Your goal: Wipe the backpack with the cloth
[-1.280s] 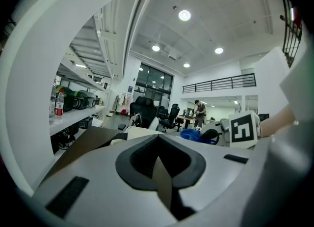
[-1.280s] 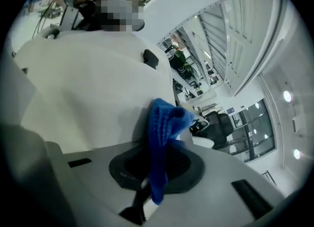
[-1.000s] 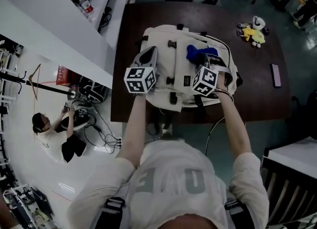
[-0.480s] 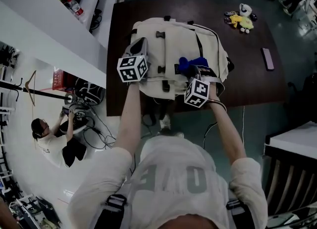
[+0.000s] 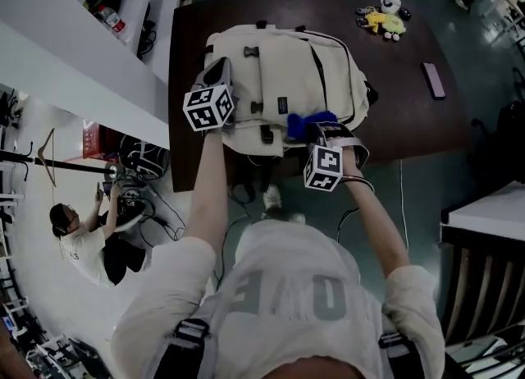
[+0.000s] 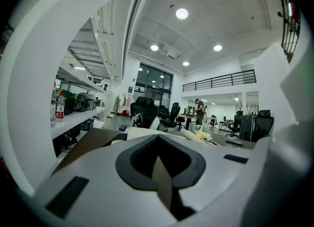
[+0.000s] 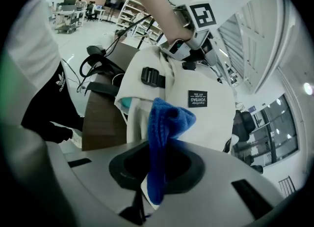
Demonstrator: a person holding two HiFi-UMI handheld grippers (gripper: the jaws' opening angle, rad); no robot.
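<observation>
Pinching cloth (image 5: 299,122) on backpack (image 5: 287,70), right hand-held gripper (image 5: 315,132); left one (image 5: 218,70) closed; toys (image 5: 381,21) beyond.

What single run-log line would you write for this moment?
right gripper: shut on blue terry cloth, at near edge of cream canvas backpack | left gripper: shut, at backpack's left side

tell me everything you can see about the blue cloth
The blue cloth is a small, plush, terry-looking rag, bunched up rather than spread flat. The right gripper is shut on its lower part, so the free end sticks out past the jaws as a rounded wad. That wad appears to rest against the front of the cream backpack, near the edge closest to the person and close to the small black label. No dirt or wetness can be made out.
</observation>
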